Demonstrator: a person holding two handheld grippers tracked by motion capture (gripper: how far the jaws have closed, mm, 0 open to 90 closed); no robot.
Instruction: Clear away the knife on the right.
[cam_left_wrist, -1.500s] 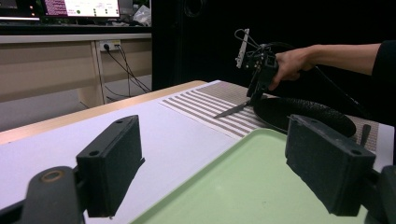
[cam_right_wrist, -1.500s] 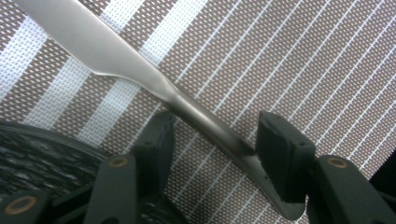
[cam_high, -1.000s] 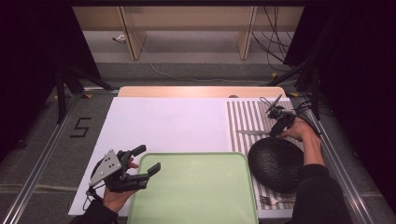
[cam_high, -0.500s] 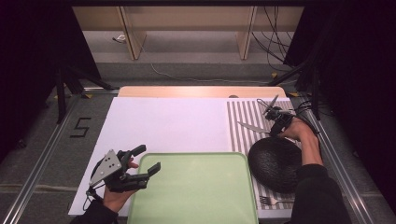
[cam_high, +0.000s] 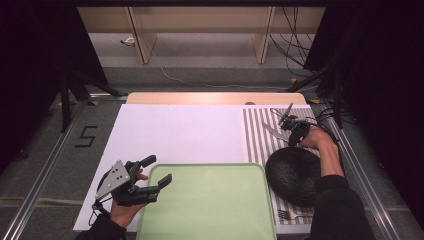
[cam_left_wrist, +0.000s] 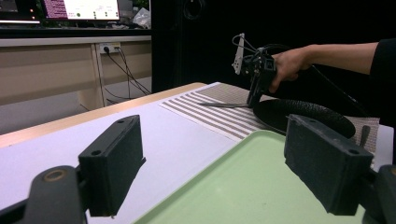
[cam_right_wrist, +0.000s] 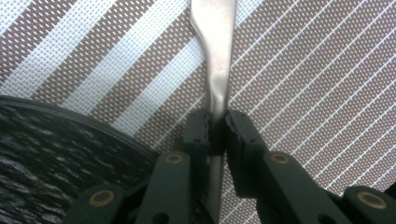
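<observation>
A silver table knife (cam_right_wrist: 217, 56) lies across the striped placemat (cam_high: 255, 135) at the right of the table, beside a black plate (cam_high: 292, 175). My right gripper (cam_right_wrist: 216, 122) has just been closing and its pads now press both sides of the knife. In the high view this right gripper (cam_high: 290, 131) points down at the knife (cam_high: 272, 131) just beyond the plate. My left gripper (cam_high: 159, 170) hovers open at the near left corner of a green tray (cam_high: 210, 200), nothing between its pads. The left gripper view shows the right gripper (cam_left_wrist: 252, 100) on the knife (cam_left_wrist: 219, 105).
A fork (cam_high: 295, 216) lies on the placemat near the front edge, in front of the plate. The white table surface (cam_high: 175, 130) stretches behind the tray. Cables (cam_high: 320, 117) trail past the right edge of the table.
The right gripper's jaws have come together on the knife, and the knife has shifted slightly on the mat. The left hand has stayed where it was.
</observation>
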